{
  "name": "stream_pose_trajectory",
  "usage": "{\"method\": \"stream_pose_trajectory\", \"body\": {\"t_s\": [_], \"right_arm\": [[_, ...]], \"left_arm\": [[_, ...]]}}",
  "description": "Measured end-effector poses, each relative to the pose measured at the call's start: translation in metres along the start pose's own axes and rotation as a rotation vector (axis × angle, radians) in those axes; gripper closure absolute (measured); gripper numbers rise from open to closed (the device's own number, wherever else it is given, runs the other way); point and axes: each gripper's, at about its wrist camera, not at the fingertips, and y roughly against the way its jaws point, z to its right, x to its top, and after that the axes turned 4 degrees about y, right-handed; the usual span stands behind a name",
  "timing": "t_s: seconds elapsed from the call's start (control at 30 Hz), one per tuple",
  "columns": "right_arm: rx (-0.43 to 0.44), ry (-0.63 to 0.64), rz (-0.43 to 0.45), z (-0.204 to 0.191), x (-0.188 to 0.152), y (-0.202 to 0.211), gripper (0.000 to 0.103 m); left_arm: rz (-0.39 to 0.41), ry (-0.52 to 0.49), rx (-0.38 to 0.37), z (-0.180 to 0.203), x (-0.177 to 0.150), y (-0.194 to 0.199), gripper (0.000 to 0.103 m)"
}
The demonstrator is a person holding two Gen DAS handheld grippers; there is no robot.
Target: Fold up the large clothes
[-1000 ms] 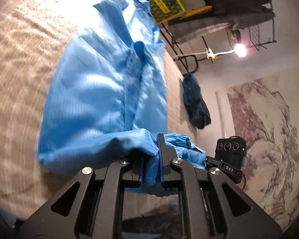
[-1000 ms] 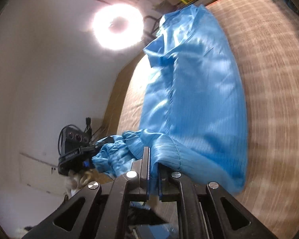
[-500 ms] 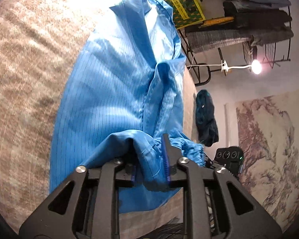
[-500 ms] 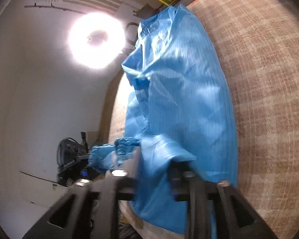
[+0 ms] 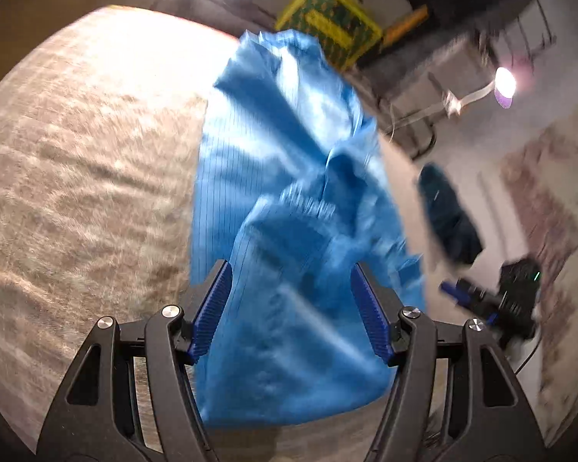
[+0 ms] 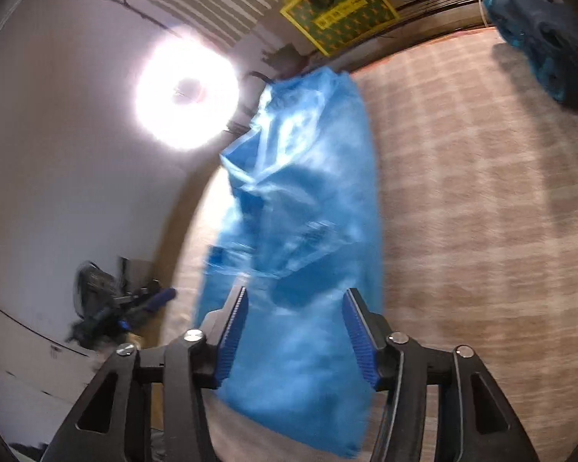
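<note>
Beige bedcover [image 5: 77, 192] under released blue garment [image 5: 289, 200]

Blue garment [image 5: 289, 200]: thin woven cloth with a slight sheen and fine dark pinstripes, creased and folded over itself. Bed cover [image 5: 77, 177]: beige-brown cloth, matt, with a rough, nubby checked weave. Left gripper [image 5: 291, 308] and right gripper [image 6: 294, 327]: matt black plastic arms joined by bright, polished metal screw heads; the fingers [image 5: 214, 308] carry blue pads with a ribbed, rubbery-looking face. Dark teal cloth [image 6: 547, 38] at the bed's edge: soft, matt, crumpled. Yellow-bordered green panel [image 6: 339, 7]: flat, printed, material not discernible.
</note>
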Motion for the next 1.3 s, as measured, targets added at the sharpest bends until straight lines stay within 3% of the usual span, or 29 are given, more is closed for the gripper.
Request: {"method": "stream_pose_trajectory", "body": {"t_s": [0.07,0.3,0.33,0.43,0.53,0.67,0.73,0.83,0.97,1.1,1.2,1.27,1.3], "right_arm": [[-0.022,0.005,-0.037,0.007,-0.005,-0.007,0.062],[-0.093,0.089,-0.077,0.001,0.002,-0.041,0.062],[-0.101,0.101,-0.078,0.000,0.003,-0.043,0.064],[-0.117,0.132,-0.086,-0.002,0.005,-0.052,0.075],[-0.149,0.174,-0.091,-0.008,0.005,-0.059,0.096],[-0.158,0.208,-0.050,-0.020,0.007,-0.056,0.103],[-0.165,0.221,-0.017,-0.025,0.010,-0.053,0.103],[-0.200,0.230,-0.008,-0.025,0.014,-0.058,0.103],[-0.270,0.229,-0.035,-0.019,0.016,-0.077,0.103],[-0.339,0.246,-0.017,-0.021,0.019,-0.075,0.102],[-0.375,0.267,0.025,-0.028,0.020,-0.058,0.097],[-0.324,0.318,0.036,-0.040,0.016,-0.047,0.097],[-0.302,0.342,0.034,-0.044,0.013,-0.044,0.089]], "left_arm": [[-0.019,-0.023,0.030,0.002,-0.004,-0.011,0.039],[-0.030,-0.026,0.026,-0.002,0.006,-0.034,0.052],[-0.034,-0.016,0.020,-0.004,0.007,-0.037,0.058],[-0.061,-0.006,0.007,-0.007,0.008,-0.046,0.097],[-0.056,-0.031,0.004,-0.004,0.005,-0.044,0.101],[0.005,-0.003,0.026,-0.010,0.004,-0.023,0.103],[0.043,0.013,0.072,-0.022,0.006,-0.014,0.103],[0.023,0.050,0.095,-0.041,0.006,-0.023,0.103],[-0.002,0.014,0.156,-0.040,-0.002,-0.036,0.103],[0.042,0.022,0.179,-0.041,0.000,-0.026,0.099],[0.072,0.054,0.160,-0.041,0.004,-0.010,0.099],[0.090,0.022,0.129,-0.033,0.004,0.001,0.099],[0.092,-0.023,0.105,-0.023,0.000,0.007,0.099]]}}
